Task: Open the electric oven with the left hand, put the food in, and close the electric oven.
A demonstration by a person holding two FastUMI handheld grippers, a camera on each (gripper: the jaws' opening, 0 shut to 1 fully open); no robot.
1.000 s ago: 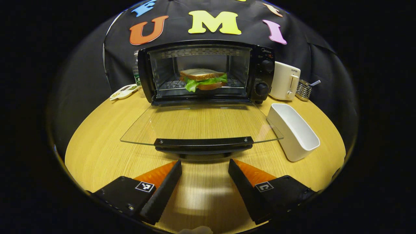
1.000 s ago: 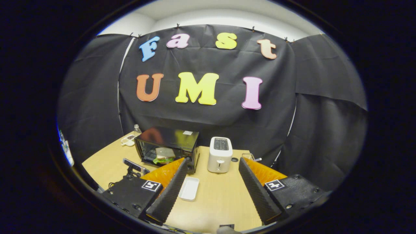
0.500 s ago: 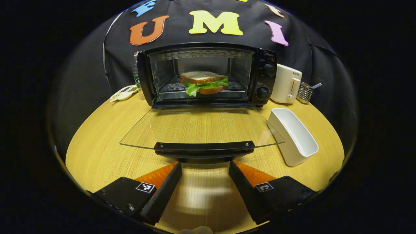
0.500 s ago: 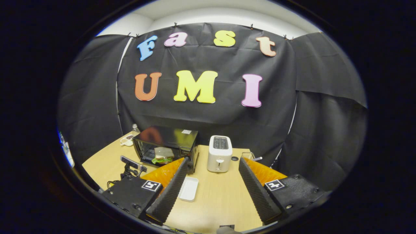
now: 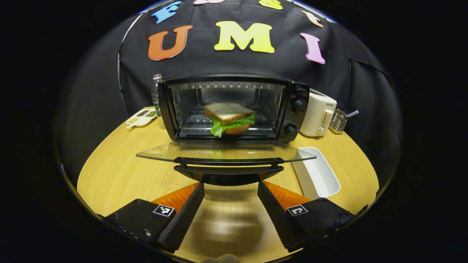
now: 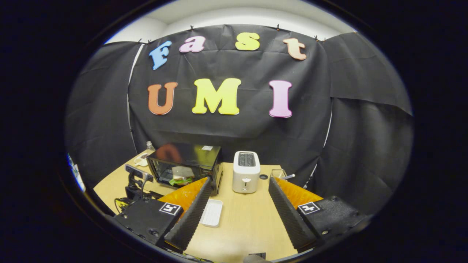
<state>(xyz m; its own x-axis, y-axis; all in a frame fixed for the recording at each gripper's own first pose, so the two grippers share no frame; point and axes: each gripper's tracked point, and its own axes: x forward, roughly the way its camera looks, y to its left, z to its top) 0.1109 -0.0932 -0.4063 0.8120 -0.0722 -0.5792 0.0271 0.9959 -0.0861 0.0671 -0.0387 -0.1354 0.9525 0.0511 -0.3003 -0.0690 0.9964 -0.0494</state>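
- In the left gripper view, my left gripper (image 5: 229, 188) was low over the wooden table (image 5: 109, 171), right in front of the oven (image 5: 234, 107).
- Its two fingers were spread wide apart and held nothing.
- The black door handle (image 5: 228, 165) sat just past the fingertips, between them. I could not tell if they touched it.
- The glass door (image 5: 225, 151) hung open, almost flat, and stuck out toward me.
- The sandwich (image 5: 229, 117) was inside the oven, on the wire rack (image 5: 193, 122). It had bread on top and green lettuce poking out.
- Two round knobs (image 5: 297, 106) were on the right side of the oven front.
- A white tray (image 5: 317, 175) lay on the table just to the right of the door.
- A white toaster (image 5: 319, 113) stood beside the oven, with a small wire basket (image 5: 338, 120) next to it.
- A small dish (image 5: 140, 117) and a bottle (image 5: 156, 93) were at the left of the oven.
- In the right gripper view, my right gripper (image 6: 237, 208) was up high and well away from the oven (image 6: 186, 164).
- Its fingers were also wide apart with nothing in them.
- From there I saw the toaster (image 6: 246, 177) and the white tray (image 6: 212, 213) on the table (image 6: 248, 226).
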